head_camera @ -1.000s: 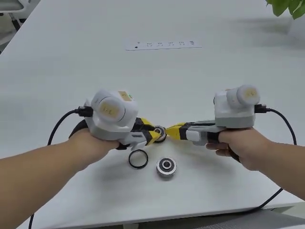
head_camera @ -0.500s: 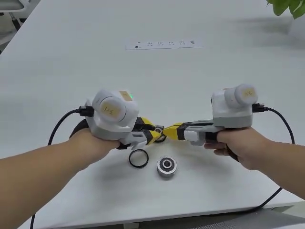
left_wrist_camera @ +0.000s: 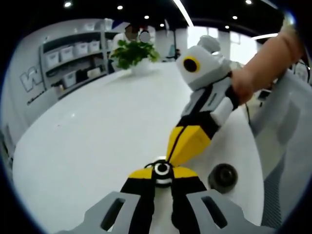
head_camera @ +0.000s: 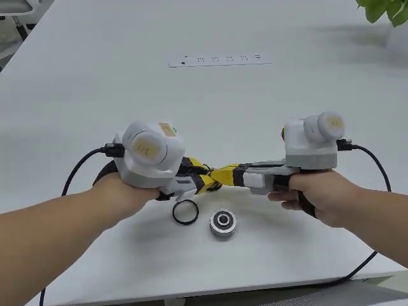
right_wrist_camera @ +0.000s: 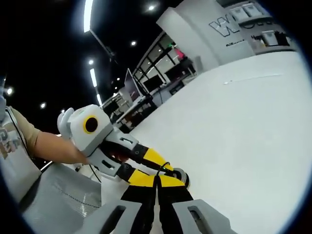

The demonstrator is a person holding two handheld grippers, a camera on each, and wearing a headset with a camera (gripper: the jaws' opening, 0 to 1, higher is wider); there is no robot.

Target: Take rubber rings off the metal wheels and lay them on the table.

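Note:
My left gripper (head_camera: 209, 183) (left_wrist_camera: 162, 171) is shut on a small metal wheel (left_wrist_camera: 162, 169) (right_wrist_camera: 181, 176), held just above the white table (head_camera: 210, 115). The right gripper (head_camera: 217, 177) (right_wrist_camera: 157, 179) points at it from the other side. Its yellow jaws are pressed together and their tips touch the wheel's rim. I cannot tell whether they pinch any rubber. A loose black rubber ring (head_camera: 185, 211) lies flat on the table below the grippers. A second metal wheel (head_camera: 222, 222) (left_wrist_camera: 223, 177) lies next to that ring.
A white power strip (head_camera: 220, 59) lies far back on the table. A green plant (head_camera: 382, 7) (left_wrist_camera: 132, 51) stands at the far right corner. Black cables (head_camera: 76, 172) trail from both grippers. The table's front edge (head_camera: 268, 287) runs close below the ring and wheel.
The right gripper has slid left, from a small gap beside the held wheel until its tips meet it. The left gripper, ring and lying wheel have stayed put.

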